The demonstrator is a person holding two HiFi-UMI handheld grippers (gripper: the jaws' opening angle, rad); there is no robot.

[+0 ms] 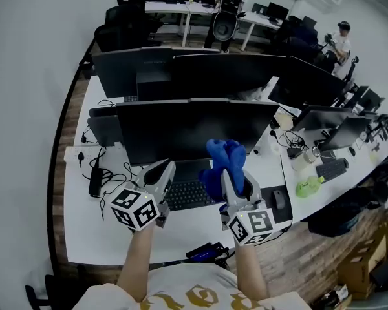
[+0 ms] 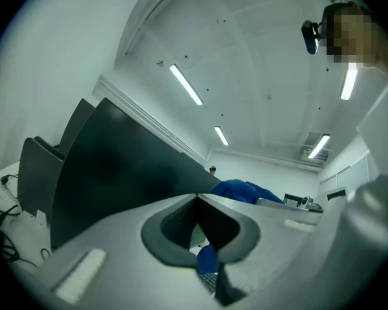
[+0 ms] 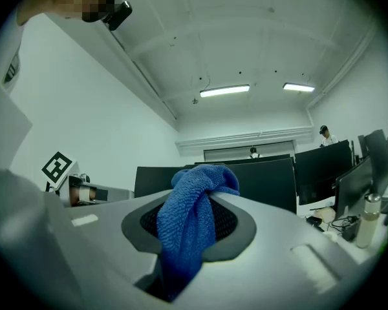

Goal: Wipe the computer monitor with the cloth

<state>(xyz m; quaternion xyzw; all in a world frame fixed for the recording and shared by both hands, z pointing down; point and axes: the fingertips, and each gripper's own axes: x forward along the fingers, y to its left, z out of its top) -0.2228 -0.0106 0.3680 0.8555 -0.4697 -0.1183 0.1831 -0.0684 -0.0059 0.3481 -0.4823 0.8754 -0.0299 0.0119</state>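
One long white bench [image 1: 77, 231] runs from the near left to the far right and carries several dark screens. Nearest the person stands a wide black flat-panel computer monitor [image 1: 194, 131], upright, with its dark face turned toward the near edge. Just in front of its base lies a black keyboard [image 1: 184, 196]. A small black mouse [image 1: 279, 199] sits on a dark pad to the right of the keyboard.

Both grippers are raised above the keyboard, in front of the monitor's lower edge, side by side and a little apart. The right gripper [image 1: 231, 173] has its jaws clamped on a blue terry cloth [image 1: 218, 152]. The right gripper view shows the fabric pinched between the pads, bunched into a knot above the tips and trailing down between the jaws. In the head view the cloth overlaps the bottom middle of the screen, but whether it touches the glass cannot be told. The left gripper [image 1: 167, 168] holds nothing. Its own view shows the jaw tips pressed together, with the monitor rising to the left behind them and the blue cloth showing to the right.
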